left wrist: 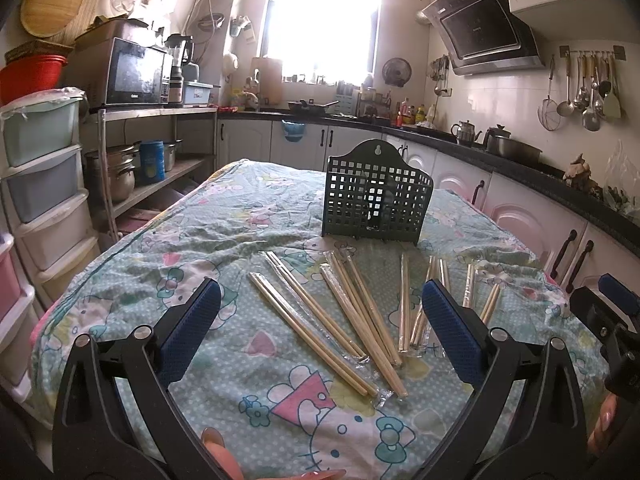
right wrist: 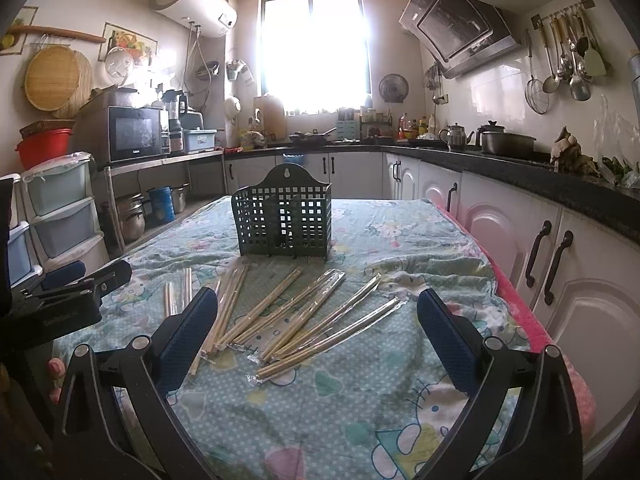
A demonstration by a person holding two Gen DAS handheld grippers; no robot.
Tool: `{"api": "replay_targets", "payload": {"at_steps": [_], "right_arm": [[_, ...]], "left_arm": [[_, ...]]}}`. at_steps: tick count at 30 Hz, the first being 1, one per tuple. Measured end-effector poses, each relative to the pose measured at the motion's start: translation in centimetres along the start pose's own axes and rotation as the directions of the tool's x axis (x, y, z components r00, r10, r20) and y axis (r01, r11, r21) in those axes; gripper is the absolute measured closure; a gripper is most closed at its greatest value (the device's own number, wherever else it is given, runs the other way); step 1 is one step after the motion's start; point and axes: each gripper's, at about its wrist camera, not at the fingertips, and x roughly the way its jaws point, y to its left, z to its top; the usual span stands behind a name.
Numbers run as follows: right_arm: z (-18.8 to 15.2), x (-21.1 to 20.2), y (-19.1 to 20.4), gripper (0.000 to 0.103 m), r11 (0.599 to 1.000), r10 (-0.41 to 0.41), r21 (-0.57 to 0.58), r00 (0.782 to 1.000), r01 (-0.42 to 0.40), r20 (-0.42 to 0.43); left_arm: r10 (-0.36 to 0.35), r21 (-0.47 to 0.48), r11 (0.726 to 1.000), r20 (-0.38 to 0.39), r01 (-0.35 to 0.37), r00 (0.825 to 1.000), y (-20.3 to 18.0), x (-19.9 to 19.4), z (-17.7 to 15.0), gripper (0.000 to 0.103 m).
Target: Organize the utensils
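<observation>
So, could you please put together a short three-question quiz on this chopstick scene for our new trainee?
1. True or false: the green holder already has chopsticks standing in it.
2. Multiple choice: the wrapped chopsticks lie (A) in a drawer, (B) loose on the patterned cloth, (C) in the sink.
3. Are the left gripper and right gripper open or shut?

Key
1. False; it looks empty.
2. B, in front of the holder.
3. Both open, holding nothing.
</observation>
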Motion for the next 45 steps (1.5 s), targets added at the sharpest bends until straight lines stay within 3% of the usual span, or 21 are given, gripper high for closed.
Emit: {"api": "replay_targets", "payload": {"at_steps": [32, 45], "right_arm": [[-0.2, 0.6, 1.3, 0.006, 1.000, 0.018, -0.013, 0.999, -0.018, -0.030], [1.6, 4.2, 2.1, 0.006, 0.995, 0.085, -0.044, 0.992, -0.089, -0.098]], "left_arm": [[-0.012, 0.005, 1.000, -0.007, 0.012, 1.000, -0.8, 0.8, -0.4, 0.011], [0.017, -0.046, 0.999, -0.062, -0.020, 0.998, 2.1, 3.1, 0.4, 0.011]]}}
